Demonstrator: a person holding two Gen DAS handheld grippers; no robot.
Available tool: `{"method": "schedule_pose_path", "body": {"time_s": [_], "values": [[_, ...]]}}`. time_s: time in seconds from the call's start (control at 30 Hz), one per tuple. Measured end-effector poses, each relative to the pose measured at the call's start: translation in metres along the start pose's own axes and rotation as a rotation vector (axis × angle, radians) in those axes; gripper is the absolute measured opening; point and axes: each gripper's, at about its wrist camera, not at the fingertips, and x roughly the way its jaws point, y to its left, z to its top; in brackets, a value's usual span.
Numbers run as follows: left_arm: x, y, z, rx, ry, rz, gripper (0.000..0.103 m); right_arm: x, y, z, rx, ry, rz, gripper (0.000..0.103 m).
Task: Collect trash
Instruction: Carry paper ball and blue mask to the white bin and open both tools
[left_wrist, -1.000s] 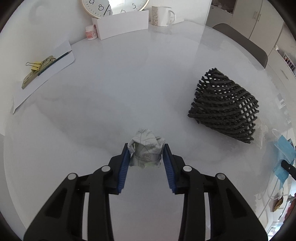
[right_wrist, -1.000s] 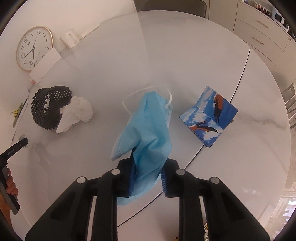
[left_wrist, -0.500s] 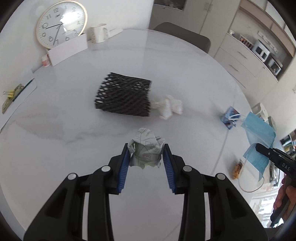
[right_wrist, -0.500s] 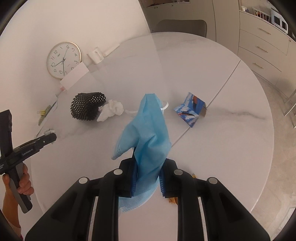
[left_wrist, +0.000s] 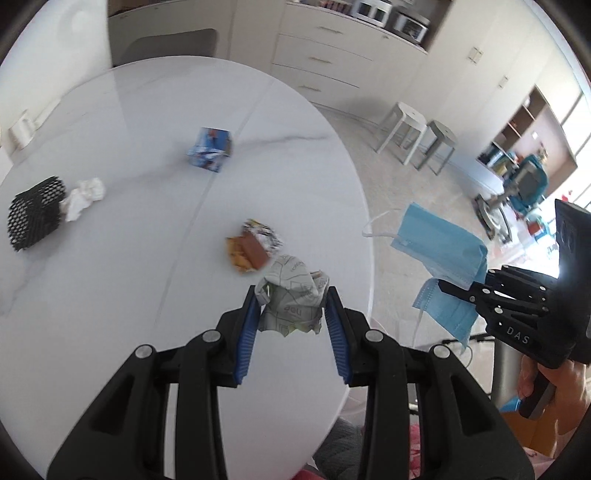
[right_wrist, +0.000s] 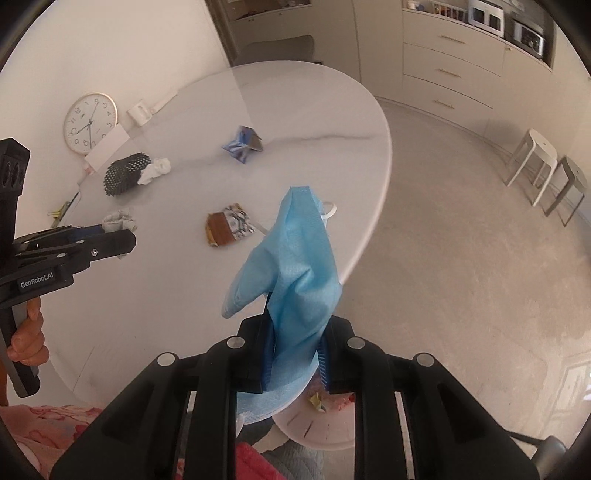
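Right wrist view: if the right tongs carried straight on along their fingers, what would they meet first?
Probably the floor beside the table edge; past the held blue face mask nothing else shows, though depth is unclear.

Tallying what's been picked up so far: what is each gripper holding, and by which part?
The left gripper clamps a crumpled paper ball across its sides. The right gripper pinches a blue face mask by its lower end; the rest sticks up.

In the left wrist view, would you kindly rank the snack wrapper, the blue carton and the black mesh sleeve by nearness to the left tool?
1. Snack wrapper, just beyond the left tool.
2. Blue carton, farther up, mid-table.
3. Black mesh sleeve, far left edge.
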Motion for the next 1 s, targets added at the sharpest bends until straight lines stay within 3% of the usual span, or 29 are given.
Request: {"method": "schedule_pose_path", "body": {"time_s": [0.27, 0.5, 0.57, 0.63, 0.87, 1.0], "values": [[0.062, -0.101, -0.029, 0.169, 0.197, -0.114, 0.035, -0.018, -0.058, -0.055, 0.098, 0.029, -0.047, 0.02], [0.097, -0.132, -0.053, 0.158, 0.318, -0.142, 0.039, -0.024, -0.083, -0.079, 0.127, 0.041, -0.035, 0.022], [0.101, -0.136, -0.057, 0.141, 0.331, -0.128, 0.044, -0.024, -0.087, -0.083, 0.124, 0.046, -0.026, 0.022], [0.103, -0.137, -0.06, 0.131, 0.335, -0.108, 0.055, -0.024, -0.091, -0.088, 0.117, 0.053, -0.014, 0.022], [0.099, -0.143, -0.064, 0.12, 0.317, -0.053, 0.058, -0.015, -0.092, -0.096, 0.088, 0.075, 0.022, 0.022], [0.086, -0.135, -0.061, 0.112, 0.277, 0.004, 0.068, -0.011, -0.092, -0.1, 0.077, 0.089, 0.035, 0.022]]}}
